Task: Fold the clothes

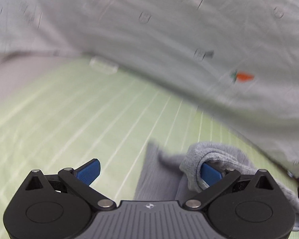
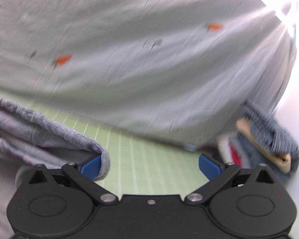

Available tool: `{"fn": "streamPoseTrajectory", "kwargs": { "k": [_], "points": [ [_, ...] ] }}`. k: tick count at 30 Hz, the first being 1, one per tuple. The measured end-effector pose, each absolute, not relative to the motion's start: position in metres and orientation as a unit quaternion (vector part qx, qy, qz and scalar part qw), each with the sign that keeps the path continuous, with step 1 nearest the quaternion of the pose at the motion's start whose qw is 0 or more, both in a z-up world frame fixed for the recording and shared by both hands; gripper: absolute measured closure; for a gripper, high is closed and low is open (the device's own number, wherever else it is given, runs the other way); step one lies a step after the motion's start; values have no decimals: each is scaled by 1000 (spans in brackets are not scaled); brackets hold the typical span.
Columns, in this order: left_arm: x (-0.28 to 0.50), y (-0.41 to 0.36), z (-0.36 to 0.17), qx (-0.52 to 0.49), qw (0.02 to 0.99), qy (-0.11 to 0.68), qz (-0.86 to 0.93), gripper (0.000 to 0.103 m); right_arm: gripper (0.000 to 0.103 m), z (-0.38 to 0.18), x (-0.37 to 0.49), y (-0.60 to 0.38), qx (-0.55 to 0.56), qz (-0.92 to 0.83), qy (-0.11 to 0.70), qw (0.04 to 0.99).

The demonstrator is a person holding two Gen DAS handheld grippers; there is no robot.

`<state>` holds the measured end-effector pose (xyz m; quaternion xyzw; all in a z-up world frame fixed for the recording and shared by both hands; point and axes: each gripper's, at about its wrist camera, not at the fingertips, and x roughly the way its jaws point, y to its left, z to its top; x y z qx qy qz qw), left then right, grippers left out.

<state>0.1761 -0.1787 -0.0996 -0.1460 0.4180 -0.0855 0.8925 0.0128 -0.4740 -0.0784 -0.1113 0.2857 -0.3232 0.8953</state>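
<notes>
**A:** What is your left tool doing?

**B:** Your left gripper [image 1: 149, 172] stands wide open, its two blue pads far apart. The hem of the grey knitted garment [image 1: 207, 155] is draped over the right-hand pad [image 1: 210, 174], wrapping its tip, while the left-hand pad is bare above the pale green mat with white grid lines [image 1: 79, 119]. Nothing is pinched between the pads; the cloth only hangs on one of them.

**A:** And your right one?

**B:** Your right gripper [image 2: 150, 166] is just as widely spread. There the same grey garment [image 2: 35, 131] comes in from the left, and its rolled edge curls around the left-hand pad [image 2: 91, 167]. The other pad is free, with the green mat [image 2: 145, 159] showing between the two.

**A:** So where does the garment lie?

**B:** It is bunched low on the mat, close under both tools, hooked over one finger of each. Beyond it, a large pale blue-grey sheet printed with small orange carrots [image 2: 149, 59] fills the upper part of both views and overhangs the mat.

**A:** Anything off to the side?

**B:** At the right of the right wrist view there is a heap of other clothes [image 2: 269, 145], striped blue, beige and red; it is blurred, so I cannot tell the pieces apart.
</notes>
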Motion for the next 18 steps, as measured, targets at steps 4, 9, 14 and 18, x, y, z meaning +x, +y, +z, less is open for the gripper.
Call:
{"fn": "streamPoseTrajectory", "kwargs": {
  "k": [4,9,14,18],
  "points": [
    [159,-173,-110,-152,877,443,-105,0,1,-91,4,-472,-69,-305,325,892],
    [153,-166,-103,-164,881,429,-115,0,1,-80,4,-470,-49,-298,297,906],
    [172,-174,-102,-145,887,421,-121,0,1,-87,25,-480,-32,-282,311,907],
    [183,-192,-113,-109,886,431,-130,0,1,-104,33,-476,-27,-254,345,903]
  ]
}}
